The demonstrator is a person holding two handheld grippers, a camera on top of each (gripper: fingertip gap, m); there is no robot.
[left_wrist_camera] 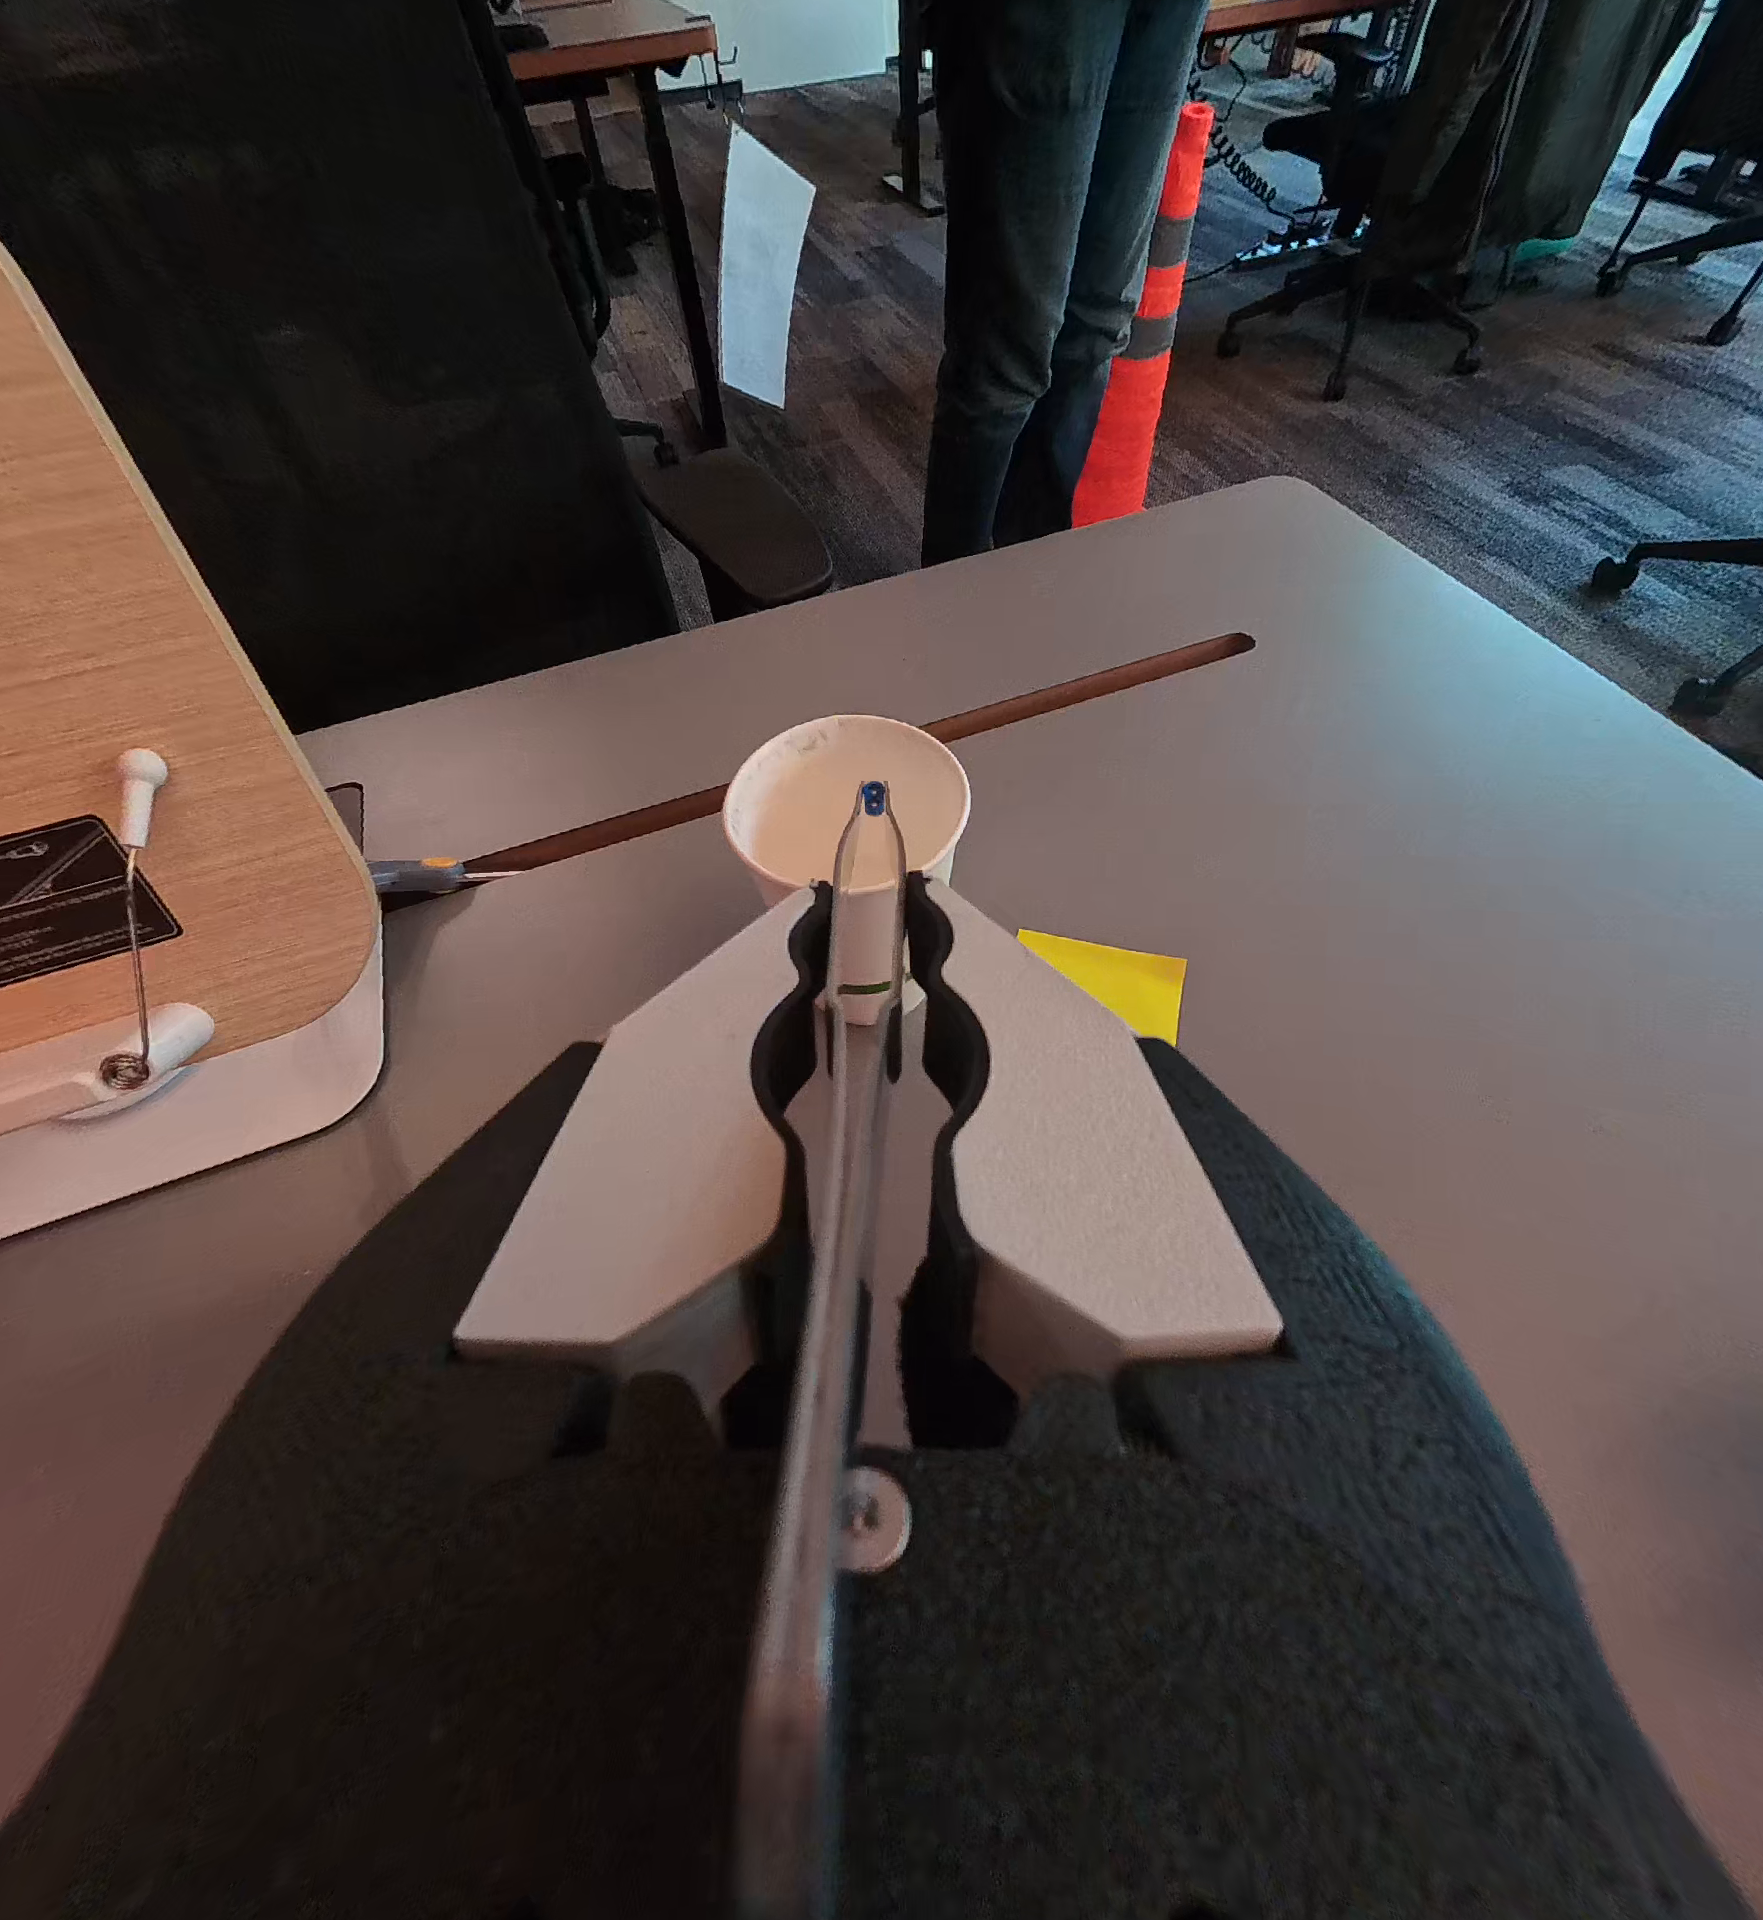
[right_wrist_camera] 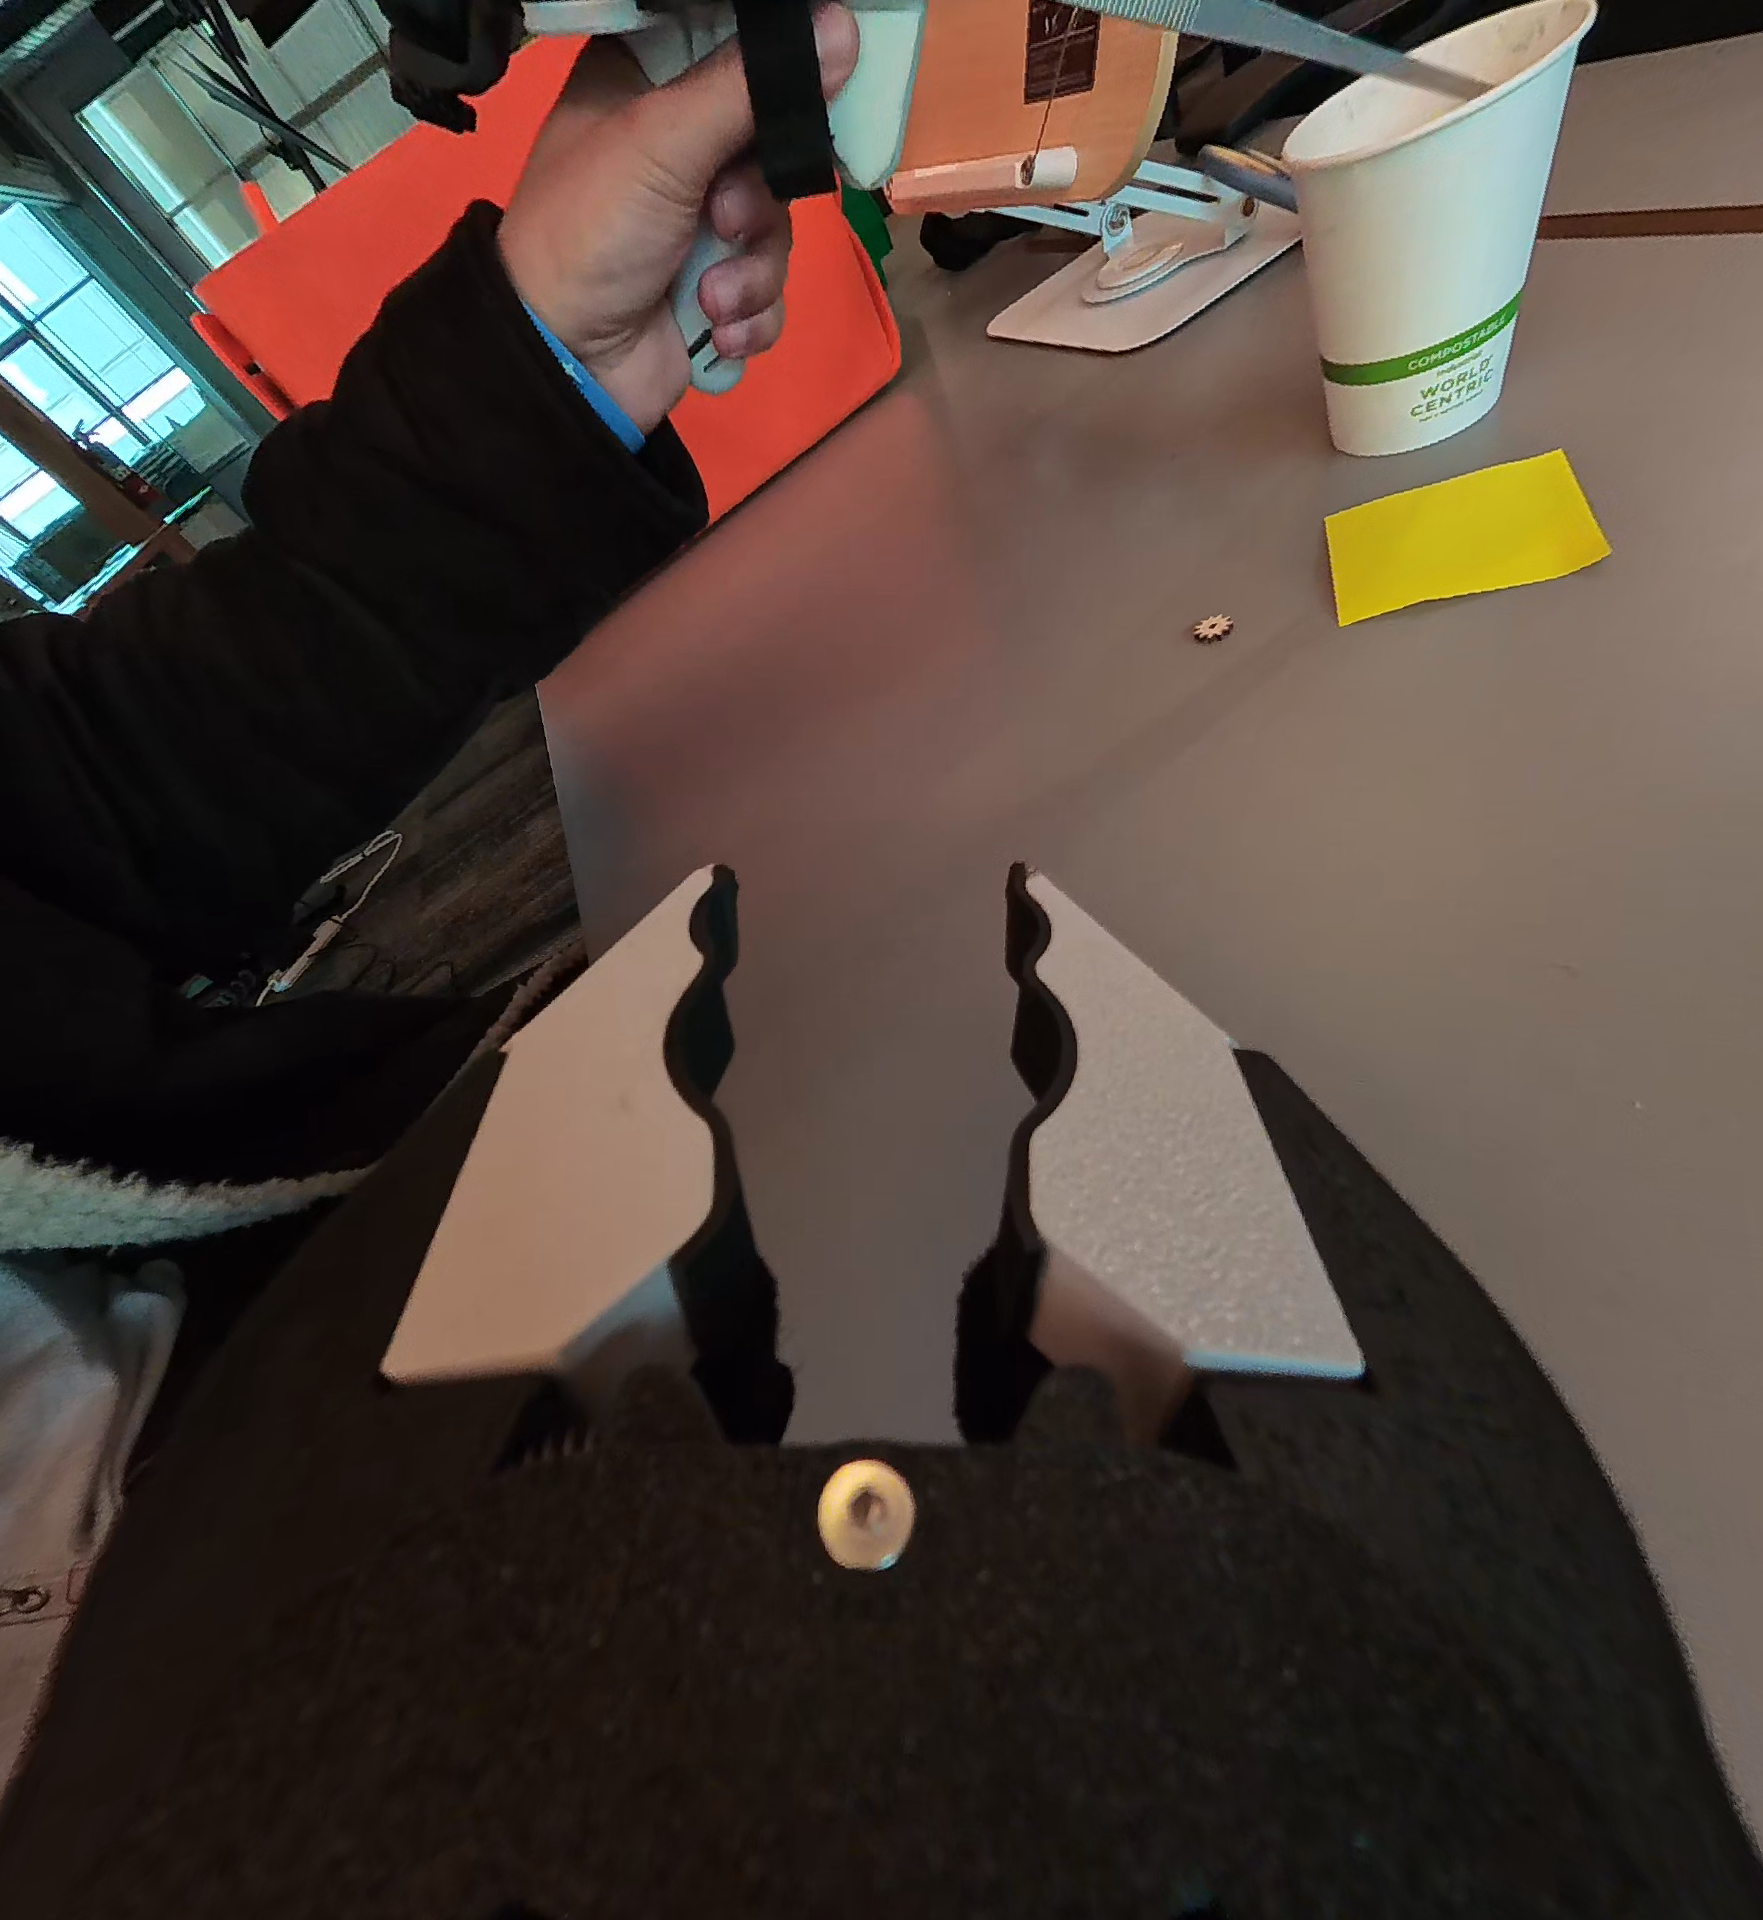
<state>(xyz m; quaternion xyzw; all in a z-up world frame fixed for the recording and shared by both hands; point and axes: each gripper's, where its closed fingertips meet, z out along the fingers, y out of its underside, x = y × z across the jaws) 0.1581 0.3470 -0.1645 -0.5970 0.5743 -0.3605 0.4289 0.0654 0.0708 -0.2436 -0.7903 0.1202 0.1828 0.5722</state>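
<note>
**Tweezers pinched on a blue piece over the paper cup**

The left gripper is seen clamped on a pair of metal tweezers, which run forward between its fingers. The tweezer tips are drawn nearly together, and a small blue piece is gripped between them, held just above the mouth of the white paper cup. Whether the tips touch the cup's rim cannot be told.

The right gripper is held with its jaws spread wide and nothing between them, low over bare grey table. Plenty of open tabletop is seen ahead of it; the table's left edge lies just beside its left finger.

A yellow sticky note lies near the cup's base, and a tiny toothed gear rests on the table just beside the note. A wood-topped stand with a black label sits at the left, well apart from the cup.

The cup carries a green band with printed wording; the stand's label bears print too.
</note>
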